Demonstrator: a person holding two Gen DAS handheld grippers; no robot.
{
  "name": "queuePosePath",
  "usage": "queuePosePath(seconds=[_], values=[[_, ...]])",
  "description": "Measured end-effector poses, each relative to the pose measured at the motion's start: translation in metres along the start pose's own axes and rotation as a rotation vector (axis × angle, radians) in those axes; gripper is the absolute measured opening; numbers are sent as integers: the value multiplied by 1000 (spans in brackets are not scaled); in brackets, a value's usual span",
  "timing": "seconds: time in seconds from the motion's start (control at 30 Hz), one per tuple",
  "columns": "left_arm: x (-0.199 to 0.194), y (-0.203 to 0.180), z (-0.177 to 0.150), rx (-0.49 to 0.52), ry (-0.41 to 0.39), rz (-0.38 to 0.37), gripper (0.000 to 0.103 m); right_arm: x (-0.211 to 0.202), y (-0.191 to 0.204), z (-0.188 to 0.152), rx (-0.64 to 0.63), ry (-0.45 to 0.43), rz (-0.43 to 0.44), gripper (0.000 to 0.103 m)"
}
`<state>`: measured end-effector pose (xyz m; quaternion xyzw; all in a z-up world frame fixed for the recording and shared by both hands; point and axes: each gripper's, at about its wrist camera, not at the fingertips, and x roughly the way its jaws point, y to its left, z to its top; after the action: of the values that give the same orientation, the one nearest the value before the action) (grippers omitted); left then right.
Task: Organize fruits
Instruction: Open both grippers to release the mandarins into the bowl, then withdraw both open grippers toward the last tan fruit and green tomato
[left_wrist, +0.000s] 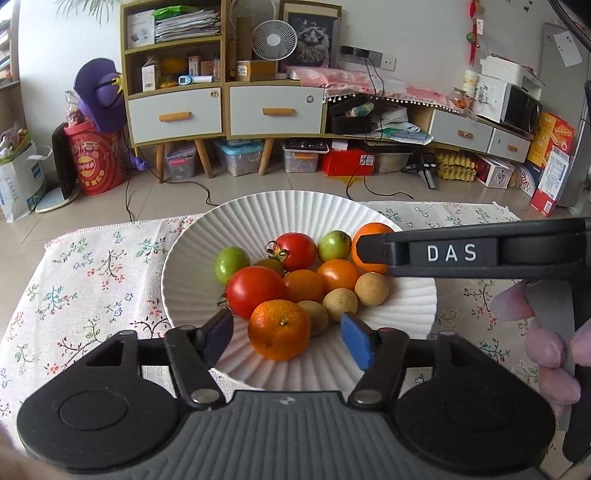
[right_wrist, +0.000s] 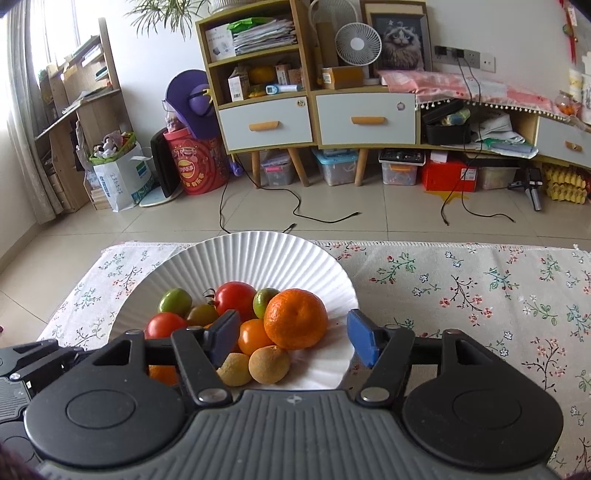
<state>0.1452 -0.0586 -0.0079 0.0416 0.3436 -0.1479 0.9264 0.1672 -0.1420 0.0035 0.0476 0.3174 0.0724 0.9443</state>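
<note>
White plate (left_wrist: 295, 210), two tomatoes (left_wrist: 255, 291), two oranges (left_wrist: 279, 334)

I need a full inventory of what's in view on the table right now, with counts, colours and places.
plate: one, white, ribbed, on the cloth
cloth: one, floral, covers the table
tomatoes: two, red, plate's middle and back
mandarins: two, orange; one near the front, one at the back right
orange tomatoes: two, plate's centre
green fruits: two, back of the pile
brown fruits: three, front right
left gripper: open, astride the near mandarin
right gripper: open, astride the far mandarin
hand: right edge, left view
</note>
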Motion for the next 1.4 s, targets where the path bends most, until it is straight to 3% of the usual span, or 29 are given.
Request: queuePosePath(seconds=[0.13, 0.23, 0.43, 0.6, 1.4], values=[[-6, 0, 1, 3, -5, -8, 78, -8, -1, -2, -5, -6, -9, 75], [-14, 2, -1, -10, 2, -28, 81, -15, -4, -1, 7, -22, -17, 87], [-32, 5, -9, 28, -3, -40, 91, -26, -4, -3, -3, -32, -23, 95], [-41, 12, -16, 35, 8, -33, 96, -33, 0, -11, -36, -15, -19, 96], [-69, 38, -56, 47, 50, -5, 96, -60, 28, -68, -224, 85, 44, 101]])
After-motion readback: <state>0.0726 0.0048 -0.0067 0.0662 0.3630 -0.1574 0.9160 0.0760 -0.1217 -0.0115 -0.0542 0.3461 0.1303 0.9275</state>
